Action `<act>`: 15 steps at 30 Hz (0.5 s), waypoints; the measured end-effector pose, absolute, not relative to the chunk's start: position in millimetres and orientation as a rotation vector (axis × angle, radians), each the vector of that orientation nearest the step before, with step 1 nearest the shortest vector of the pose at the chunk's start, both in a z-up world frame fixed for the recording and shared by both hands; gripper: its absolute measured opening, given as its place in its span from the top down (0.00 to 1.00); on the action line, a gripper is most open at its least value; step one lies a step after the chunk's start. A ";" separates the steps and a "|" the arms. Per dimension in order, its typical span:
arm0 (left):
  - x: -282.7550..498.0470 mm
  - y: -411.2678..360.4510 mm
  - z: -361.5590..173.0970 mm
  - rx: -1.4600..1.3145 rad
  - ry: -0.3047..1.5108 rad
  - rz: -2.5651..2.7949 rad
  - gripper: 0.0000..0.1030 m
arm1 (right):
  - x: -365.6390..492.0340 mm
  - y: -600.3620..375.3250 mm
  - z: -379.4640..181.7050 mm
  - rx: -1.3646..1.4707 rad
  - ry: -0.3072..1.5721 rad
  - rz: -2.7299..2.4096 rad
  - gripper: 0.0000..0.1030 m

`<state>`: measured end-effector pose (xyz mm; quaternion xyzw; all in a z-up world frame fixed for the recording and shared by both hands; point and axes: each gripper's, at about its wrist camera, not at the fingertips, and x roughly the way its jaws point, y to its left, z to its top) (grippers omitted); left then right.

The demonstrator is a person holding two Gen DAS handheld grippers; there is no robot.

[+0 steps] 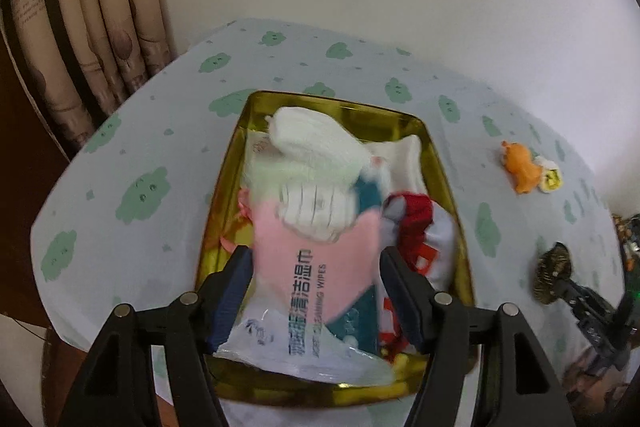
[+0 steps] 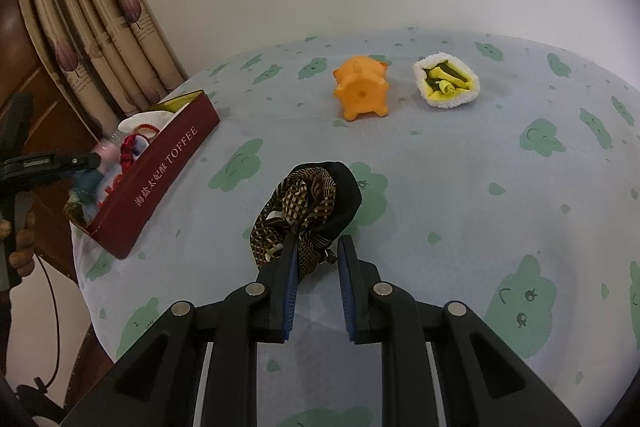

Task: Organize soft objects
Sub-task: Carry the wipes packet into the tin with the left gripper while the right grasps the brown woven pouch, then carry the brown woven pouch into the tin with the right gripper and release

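Note:
A gold-lined tin (image 1: 440, 163), dark red outside (image 2: 168, 167), holds a white knitted roll (image 1: 316, 147), red cloth (image 1: 416, 215) and other soft things. My left gripper (image 1: 316, 291) is over the tin, its jaws wide and touching the sides of a pink and white wipes pack (image 1: 304, 287). My right gripper (image 2: 316, 267) has a narrow gap and touches the near edge of a black and brown checked pouch (image 2: 312, 203) on the table. An orange squeaky toy (image 2: 362, 91) and a white and yellow roll (image 2: 446, 81) lie farther back.
The table wears a pale blue cloth with green clouds (image 2: 520, 187). Beige curtains (image 2: 100, 35) hang at the left, a white wall behind. The tin sits near the table's left edge. The right gripper and pouch also show in the left wrist view (image 1: 556, 275).

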<state>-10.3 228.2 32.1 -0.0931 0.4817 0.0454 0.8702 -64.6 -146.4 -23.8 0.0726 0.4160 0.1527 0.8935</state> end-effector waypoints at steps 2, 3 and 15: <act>-6.0 228.5 30.6 -0.177 1.019 0.103 0.29 | -64.4 -146.1 -24.0 0.151 0.864 0.319 0.83; -5.9 228.6 31.3 -0.173 1.011 0.102 0.29 | -64.1 -146.2 -24.2 0.152 0.865 0.322 0.83; -62.0 214.5 61.9 -0.179 0.873 0.232 0.28 | -63.0 -147.8 -25.3 0.164 0.868 0.326 0.83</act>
